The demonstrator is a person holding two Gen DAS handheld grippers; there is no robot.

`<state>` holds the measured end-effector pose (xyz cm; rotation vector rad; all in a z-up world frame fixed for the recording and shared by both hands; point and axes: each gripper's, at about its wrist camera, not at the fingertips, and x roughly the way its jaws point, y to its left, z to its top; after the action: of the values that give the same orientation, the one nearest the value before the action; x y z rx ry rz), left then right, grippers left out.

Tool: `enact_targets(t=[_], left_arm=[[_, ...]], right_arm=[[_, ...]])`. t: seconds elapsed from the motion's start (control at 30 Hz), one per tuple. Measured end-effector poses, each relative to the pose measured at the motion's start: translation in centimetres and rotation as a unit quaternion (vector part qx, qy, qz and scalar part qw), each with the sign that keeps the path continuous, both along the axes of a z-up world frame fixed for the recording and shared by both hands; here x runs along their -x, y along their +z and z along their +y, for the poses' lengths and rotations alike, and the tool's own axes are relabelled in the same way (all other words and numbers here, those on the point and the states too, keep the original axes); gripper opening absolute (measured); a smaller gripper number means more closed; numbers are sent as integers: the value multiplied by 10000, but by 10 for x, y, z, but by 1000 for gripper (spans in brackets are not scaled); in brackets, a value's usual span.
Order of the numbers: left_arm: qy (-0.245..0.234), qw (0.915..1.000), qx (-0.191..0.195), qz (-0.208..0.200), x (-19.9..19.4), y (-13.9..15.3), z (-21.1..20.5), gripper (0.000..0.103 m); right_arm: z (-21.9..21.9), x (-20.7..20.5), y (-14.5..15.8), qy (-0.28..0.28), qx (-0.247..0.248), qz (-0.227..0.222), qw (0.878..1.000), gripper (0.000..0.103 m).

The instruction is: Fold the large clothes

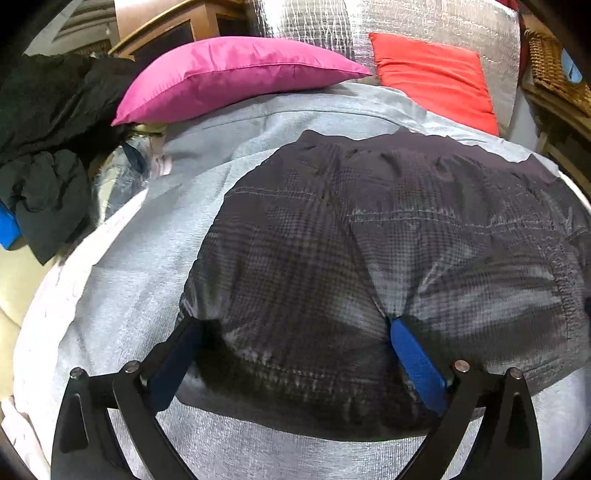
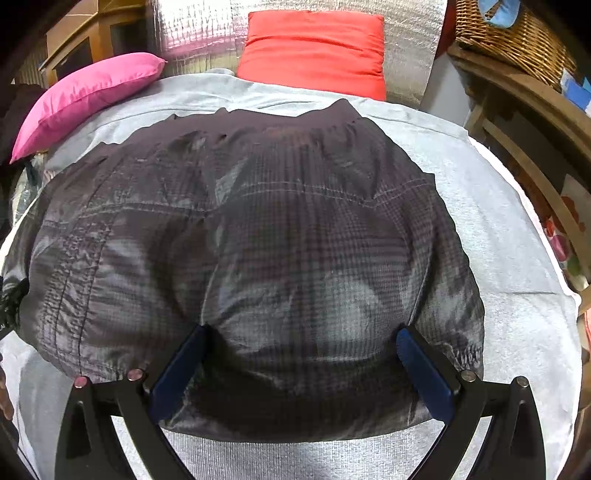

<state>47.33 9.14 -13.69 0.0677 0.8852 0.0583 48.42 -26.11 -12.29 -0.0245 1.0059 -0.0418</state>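
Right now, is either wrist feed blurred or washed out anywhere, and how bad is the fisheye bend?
Left wrist view: the plaid shorts look smeared near the lower hem, and the grey sheet bows strongly at the rim. Right wrist view: pale sheen patches on the shorts, glare on the foil backing, the corners vignetted black. Both pillows, pink and red, stay sharp.

Even indoor light, sheen on the dark plaid fabric (image 1: 369, 240), strong fisheye bending, black vignetted corners, slight softness
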Motion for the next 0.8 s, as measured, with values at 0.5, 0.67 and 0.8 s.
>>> enact_targets(t=[0.5, 0.67, 0.8], left_arm=[[0, 9747, 2231, 168, -47, 37, 105, 102], [-76, 9570, 2862, 475, -68, 14, 112, 102], [-106, 9426, 3266, 692, -84, 1, 115, 101]], right_arm=[[-161, -6, 37, -882, -2653, -285, 9597, 103], [-172, -26, 12, -609, -3222, 34, 9447, 103], [-164, -41, 0, -321, -3238, 214, 9453, 103]])
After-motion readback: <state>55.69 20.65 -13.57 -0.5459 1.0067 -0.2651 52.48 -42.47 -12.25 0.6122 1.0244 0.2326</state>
